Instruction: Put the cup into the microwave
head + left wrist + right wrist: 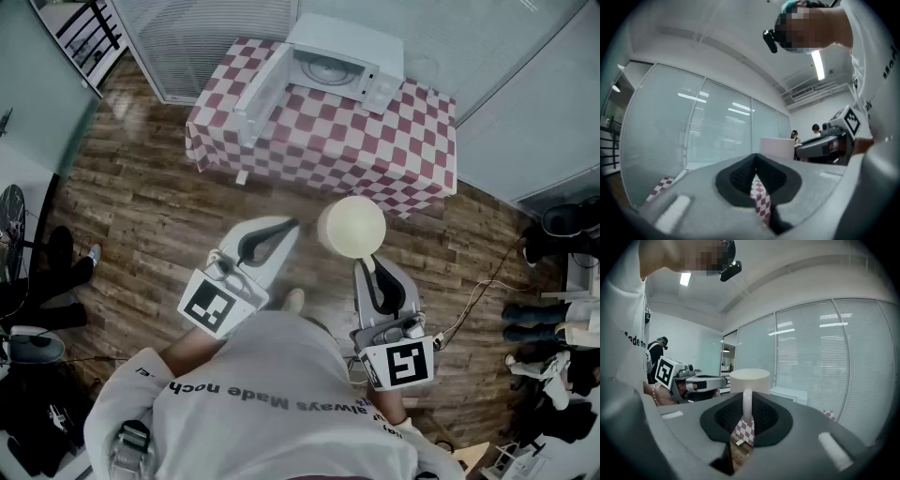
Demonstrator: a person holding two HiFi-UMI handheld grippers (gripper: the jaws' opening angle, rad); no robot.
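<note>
In the head view a white microwave stands on a red-and-white checked table, its door swung open to the left. My right gripper is shut on the handle of a cream cup, held upright above the wooden floor, short of the table. In the right gripper view the cup rises above the right gripper, its handle pinched between the pads. My left gripper hovers left of the cup, shut and empty. In the left gripper view, checked cloth shows behind the left gripper.
Glass walls with blinds run behind the table. A cable trails on the floor at right, near a seated person's legs. A fan and another person's feet are at the left edge.
</note>
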